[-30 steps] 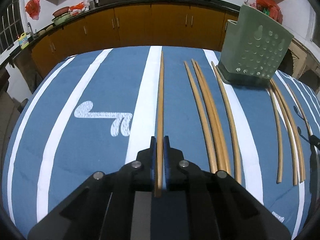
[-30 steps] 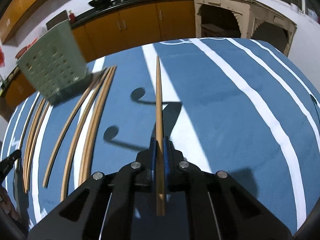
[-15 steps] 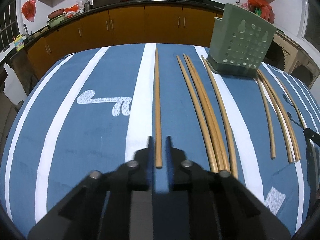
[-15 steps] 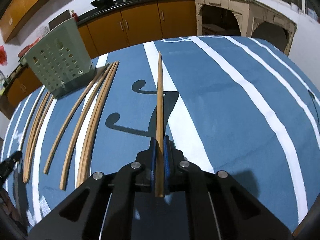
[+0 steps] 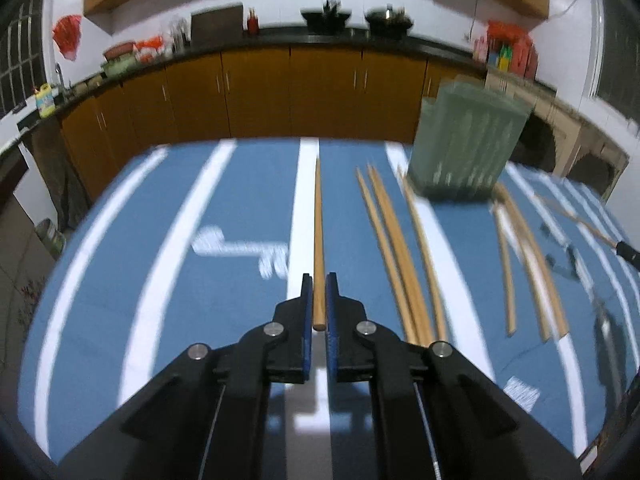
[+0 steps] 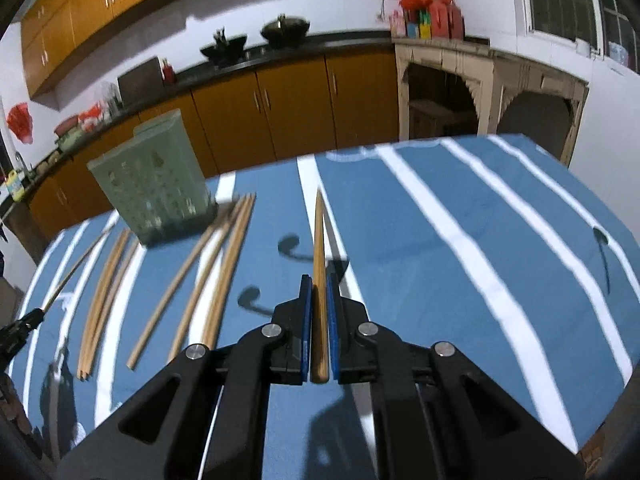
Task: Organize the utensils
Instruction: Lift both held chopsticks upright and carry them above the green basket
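My left gripper (image 5: 319, 280) is shut on a wooden chopstick (image 5: 319, 240) that points forward over the blue striped cloth (image 5: 180, 240). My right gripper (image 6: 319, 282) is shut on another wooden chopstick (image 6: 319, 256), held above the cloth (image 6: 460, 220). The green perforated utensil holder (image 5: 466, 144) stands at the far right in the left wrist view and at the far left in the right wrist view (image 6: 150, 184). Several loose chopsticks (image 5: 400, 248) lie beside it, also in the right wrist view (image 6: 216, 280).
Orange kitchen cabinets (image 5: 280, 92) with a dark counter run behind the table. More chopsticks (image 5: 524, 260) lie right of the holder. The other gripper's chopstick tip (image 5: 580, 220) shows at the right edge. The cloth's right side (image 6: 520, 260) holds only shadows.
Both grippers have lifted and tilted up, each still holding its chopstick. The views now show more of the kitchen wall, with motion blur.
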Demonstrator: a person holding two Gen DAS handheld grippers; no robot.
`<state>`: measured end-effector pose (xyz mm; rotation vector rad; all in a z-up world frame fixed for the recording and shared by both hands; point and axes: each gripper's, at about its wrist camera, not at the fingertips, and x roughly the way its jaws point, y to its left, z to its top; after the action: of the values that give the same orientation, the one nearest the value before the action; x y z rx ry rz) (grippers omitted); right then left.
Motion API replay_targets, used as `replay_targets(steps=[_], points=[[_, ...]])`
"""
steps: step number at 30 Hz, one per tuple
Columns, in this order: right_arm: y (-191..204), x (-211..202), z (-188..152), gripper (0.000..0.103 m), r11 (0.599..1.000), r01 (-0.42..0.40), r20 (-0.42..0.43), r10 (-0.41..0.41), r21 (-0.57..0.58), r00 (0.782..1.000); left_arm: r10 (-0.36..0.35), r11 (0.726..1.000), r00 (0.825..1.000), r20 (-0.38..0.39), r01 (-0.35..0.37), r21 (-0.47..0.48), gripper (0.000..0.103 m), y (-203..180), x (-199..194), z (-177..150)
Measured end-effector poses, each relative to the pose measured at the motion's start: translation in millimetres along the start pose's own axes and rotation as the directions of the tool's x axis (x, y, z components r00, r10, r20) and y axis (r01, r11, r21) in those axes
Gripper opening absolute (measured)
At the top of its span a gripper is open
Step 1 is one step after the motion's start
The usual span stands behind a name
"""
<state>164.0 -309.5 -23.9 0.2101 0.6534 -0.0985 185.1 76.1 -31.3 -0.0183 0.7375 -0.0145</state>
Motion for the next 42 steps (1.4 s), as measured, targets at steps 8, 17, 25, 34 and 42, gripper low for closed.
replay_targets(steps=[8,17,25,34,42], points=[[0,-22,32,0.008,1.0,-0.024,0.13,0.023,0.003,0.991,-0.025,0.998,0.974,0.223,0.035,-0.043,0.007,9,-56,46],[4,-31,68,0.008,0.998,-0.064,0.202,0.062,0.006,0.978,-0.016,0.997,0.947,0.322,0.04,-0.066,0.007,13,-80,91],[19,-39,116,0.008,0.994,-0.102,0.253,0.108,-0.035,0.961,-0.019,0.996,0.933,0.359,0.047,-0.07,0.007,15,-95,126],[55,-83,183,0.008,0.98,-0.182,0.397,0.201,-0.086,0.896,-0.069,0.994,0.897,0.438,0.099,-0.046,0.007,12,-140,191],[90,-80,207,0.008,0.953,-0.282,0.435,0.3,-0.106,0.849,-0.198,0.969,0.853,0.483,0.244,-0.033,0.007,-18,-157,242]])
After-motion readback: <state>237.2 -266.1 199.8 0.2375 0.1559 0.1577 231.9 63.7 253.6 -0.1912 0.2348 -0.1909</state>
